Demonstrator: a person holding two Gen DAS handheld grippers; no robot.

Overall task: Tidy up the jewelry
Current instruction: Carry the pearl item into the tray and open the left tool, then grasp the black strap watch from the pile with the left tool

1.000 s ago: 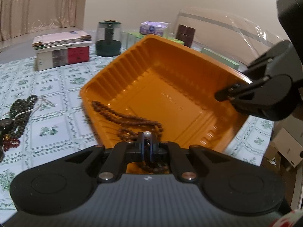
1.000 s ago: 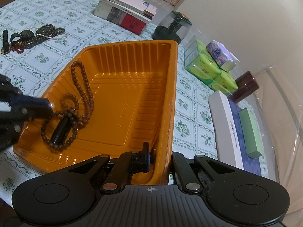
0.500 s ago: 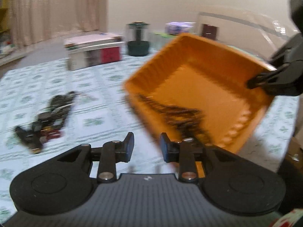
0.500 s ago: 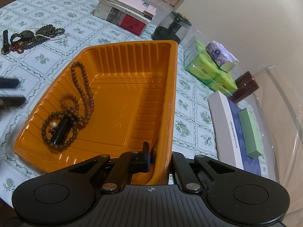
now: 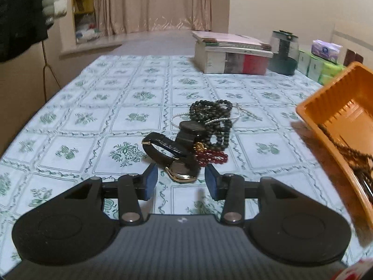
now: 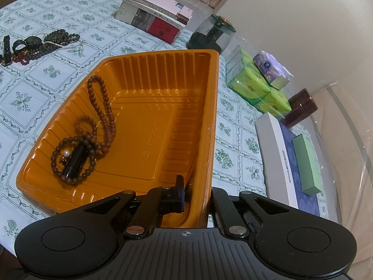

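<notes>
No legible text was found; embossed marks on the orange tray [image 6: 149, 140] floor and book spines [image 6: 151, 23] were too blurred.

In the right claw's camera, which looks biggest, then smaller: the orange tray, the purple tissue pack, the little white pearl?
1. Orange plastic tray, biggest by far, though nearest the camera.
2. Purple tissue pack.
3. Small white pearl, tiniest.

Left tongs [image 5: 181, 180] just opening, nothing gripped, right tongs [image 6: 195, 196] clamped shut
</notes>
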